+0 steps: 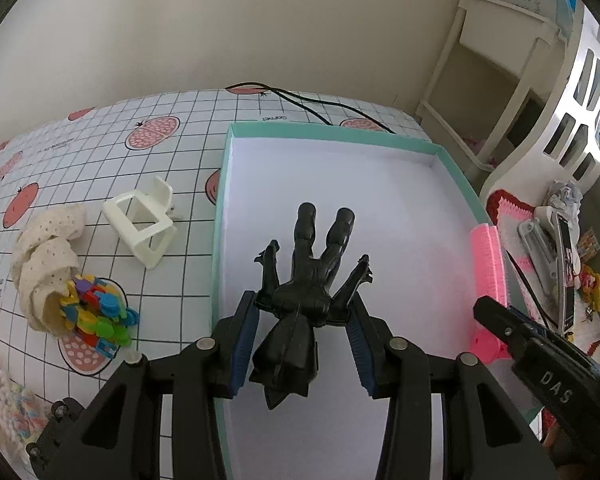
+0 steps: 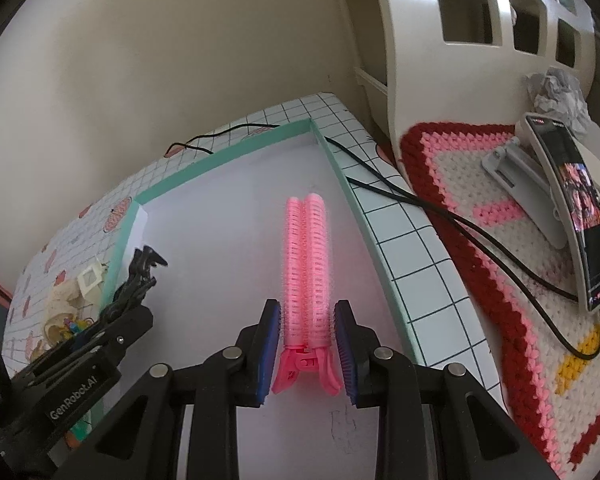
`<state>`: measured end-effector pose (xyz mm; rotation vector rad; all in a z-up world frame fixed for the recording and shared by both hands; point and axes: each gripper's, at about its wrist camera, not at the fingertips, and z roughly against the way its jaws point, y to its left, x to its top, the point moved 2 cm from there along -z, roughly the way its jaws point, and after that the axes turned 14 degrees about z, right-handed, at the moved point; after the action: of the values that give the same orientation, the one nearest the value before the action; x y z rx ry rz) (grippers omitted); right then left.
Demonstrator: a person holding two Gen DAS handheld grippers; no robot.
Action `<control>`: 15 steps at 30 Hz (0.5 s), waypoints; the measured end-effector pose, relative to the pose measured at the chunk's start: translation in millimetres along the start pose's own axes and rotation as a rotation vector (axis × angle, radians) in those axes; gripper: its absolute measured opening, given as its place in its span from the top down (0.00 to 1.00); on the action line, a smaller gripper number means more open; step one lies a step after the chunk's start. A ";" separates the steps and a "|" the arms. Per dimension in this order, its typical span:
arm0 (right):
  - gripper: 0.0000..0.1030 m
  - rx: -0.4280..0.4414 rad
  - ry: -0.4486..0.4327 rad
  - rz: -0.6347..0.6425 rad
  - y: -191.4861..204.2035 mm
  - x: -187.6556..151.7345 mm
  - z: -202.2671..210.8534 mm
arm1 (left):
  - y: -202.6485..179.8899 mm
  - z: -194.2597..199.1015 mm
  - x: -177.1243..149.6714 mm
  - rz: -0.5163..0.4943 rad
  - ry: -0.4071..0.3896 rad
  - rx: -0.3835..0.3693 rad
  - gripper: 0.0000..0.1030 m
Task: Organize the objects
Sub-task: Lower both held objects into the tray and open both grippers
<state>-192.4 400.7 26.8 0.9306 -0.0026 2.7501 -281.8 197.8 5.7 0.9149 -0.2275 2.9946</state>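
Observation:
A black toy figure [image 1: 306, 280] lies lengthwise between the blue pads of my left gripper [image 1: 302, 300], which is shut on its shoulders. Its legs point away from me, over the white floor of a teal-rimmed box [image 1: 218, 240]. My right gripper [image 2: 307, 306] is shut on the handle end of a pink hair roller clip [image 2: 306, 256], and the rollers point forward over the box's right part near the rim [image 2: 364, 220]. In the left wrist view the pink clip [image 1: 486, 276] shows at the box's right edge. The right wrist view has the figure [image 2: 138, 276] at its left.
On the checked tablecloth left of the box stand a white plastic holder [image 1: 140, 228] and a lace pouch [image 1: 48, 256] spilling coloured plastic pieces [image 1: 96, 312]. A black cable [image 2: 420, 200] runs past the box's far side. A phone on a stand [image 2: 580, 208] sits on a crochet mat [image 2: 480, 208].

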 end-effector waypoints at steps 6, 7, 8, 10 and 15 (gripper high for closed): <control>0.70 0.005 -0.008 -0.005 1.2 -0.8 3.6 | 0.5 0.1 -3.8 0.004 0.011 -0.002 0.56; 0.70 0.005 -0.009 -0.005 1.7 -0.6 3.9 | 0.1 0.4 -4.1 0.004 0.013 -0.004 0.56; 0.70 0.002 -0.008 -0.004 2.2 -0.6 4.4 | -0.5 0.8 -4.9 0.003 0.017 -0.005 0.56; 0.70 0.001 -0.011 -0.003 3.1 -0.5 5.3 | -1.1 2.2 -5.9 0.003 0.019 -0.005 0.54; 0.70 0.002 -0.016 -0.011 4.1 1.2 7.6 | -4.7 8.5 -6.4 -0.010 0.023 -0.024 0.46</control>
<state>-189.6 396.4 34.0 0.9506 0.0019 2.7333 -271.5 201.5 9.7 0.8763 -0.2573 2.9844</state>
